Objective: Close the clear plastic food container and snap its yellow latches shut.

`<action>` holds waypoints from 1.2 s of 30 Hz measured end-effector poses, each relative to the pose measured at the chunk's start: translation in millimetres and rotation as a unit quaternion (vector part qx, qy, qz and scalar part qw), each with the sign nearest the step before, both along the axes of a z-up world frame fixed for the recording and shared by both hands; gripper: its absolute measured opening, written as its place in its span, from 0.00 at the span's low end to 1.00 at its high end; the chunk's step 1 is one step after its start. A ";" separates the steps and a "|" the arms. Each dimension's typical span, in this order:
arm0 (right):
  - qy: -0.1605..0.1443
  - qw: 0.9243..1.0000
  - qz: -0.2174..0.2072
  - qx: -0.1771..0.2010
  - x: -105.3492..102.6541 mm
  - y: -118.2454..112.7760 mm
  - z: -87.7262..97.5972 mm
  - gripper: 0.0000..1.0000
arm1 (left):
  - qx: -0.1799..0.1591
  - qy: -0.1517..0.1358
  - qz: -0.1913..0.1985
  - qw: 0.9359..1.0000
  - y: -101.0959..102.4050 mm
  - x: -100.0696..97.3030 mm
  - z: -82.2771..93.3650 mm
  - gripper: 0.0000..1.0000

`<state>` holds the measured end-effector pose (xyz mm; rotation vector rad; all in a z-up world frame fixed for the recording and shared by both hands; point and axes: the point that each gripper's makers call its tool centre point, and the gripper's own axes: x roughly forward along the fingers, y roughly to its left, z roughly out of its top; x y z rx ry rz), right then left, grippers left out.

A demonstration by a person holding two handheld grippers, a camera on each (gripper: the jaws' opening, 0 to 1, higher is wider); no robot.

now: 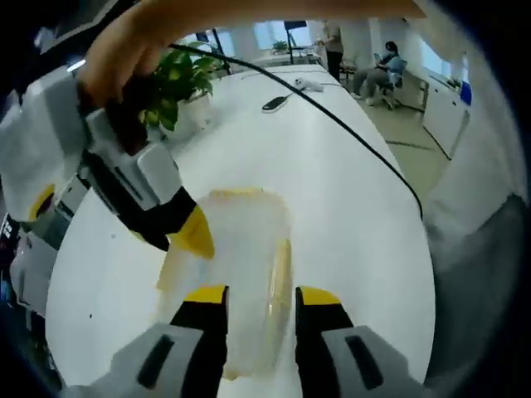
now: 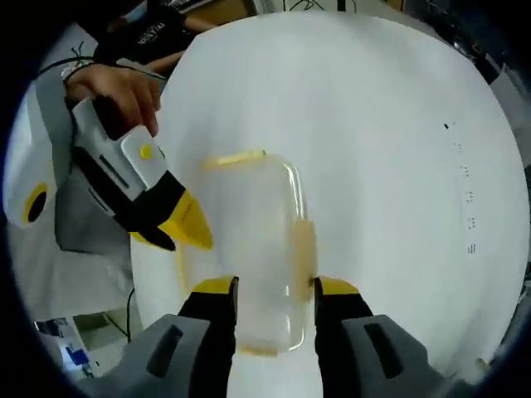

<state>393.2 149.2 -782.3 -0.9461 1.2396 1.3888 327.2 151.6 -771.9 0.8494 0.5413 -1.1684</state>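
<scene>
In the left gripper view, the left hand-held gripper (image 1: pixel 260 303) rises from the bottom edge with its two yellow-tipped jaws parted and nothing between them. Its tips hang over the near end of the clear plastic food container (image 1: pixel 241 278), which lies flat on the white surface (image 1: pixel 348 191). A yellow latch (image 1: pixel 281 274) runs along the container's right side, and another yellow strip shows at its far end. The right hand-held gripper (image 1: pixel 192 235) comes in from the left, held by a hand (image 1: pixel 137 50), with its yellow tip at the container's left edge; whether it touches the edge, and how far its jaws are parted, I cannot tell. Farther along the surface stand a potted plant (image 1: pixel 178 79), a black cable (image 1: pixel 332 116) and a small dark device (image 1: pixel 275 103). A seated person (image 1: pixel 383 70) is in the background.

In the right gripper view, the right hand-held gripper (image 2: pixel 274 290) has its jaws spread wide, one on each side of the container's (image 2: pixel 249 257) near end, not pressing on it. The container's lid looks seated on top, with a yellow latch (image 2: pixel 300 240) on the right side and one (image 2: pixel 235 157) at the far end. The left hand-held gripper (image 2: pixel 187 222) enters from the left, gripped by a hand (image 2: pixel 116 91), its yellow tip just beside the container's left rim.
</scene>
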 end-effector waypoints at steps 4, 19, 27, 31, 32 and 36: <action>0.010 1.000 0.001 -0.014 4.7 1.6 -2.6 0.37 | -0.005 0.004 0.009 1.000 -1.6 -0.1 -0.5 0.23; 0.008 0.998 0.048 -0.033 1.3 1.5 -3.2 0.35 | 0.072 -0.060 -0.012 0.996 -7.8 -0.7 -6.5 0.24; 0.013 0.998 0.059 -0.024 -1.6 1.2 -4.0 0.35 | 0.096 -0.073 -0.012 0.993 -7.6 -0.8 -8.4 0.23; 0.011 0.998 0.057 -0.023 -4.1 -0.8 -3.1 0.34 | 0.098 -0.079 -0.012 0.992 -7.2 -0.9 -8.6 0.23; 0.012 0.998 0.057 -0.022 -4.9 -1.0 -2.9 0.34 | 0.099 -0.080 -0.011 0.992 -7.3 -0.9 -8.7 0.23; 0.012 0.998 0.059 -0.020 -7.8 -1.6 -2.5 0.34 | 0.104 -0.088 -0.019 0.990 -7.7 -1.5 -9.0 0.22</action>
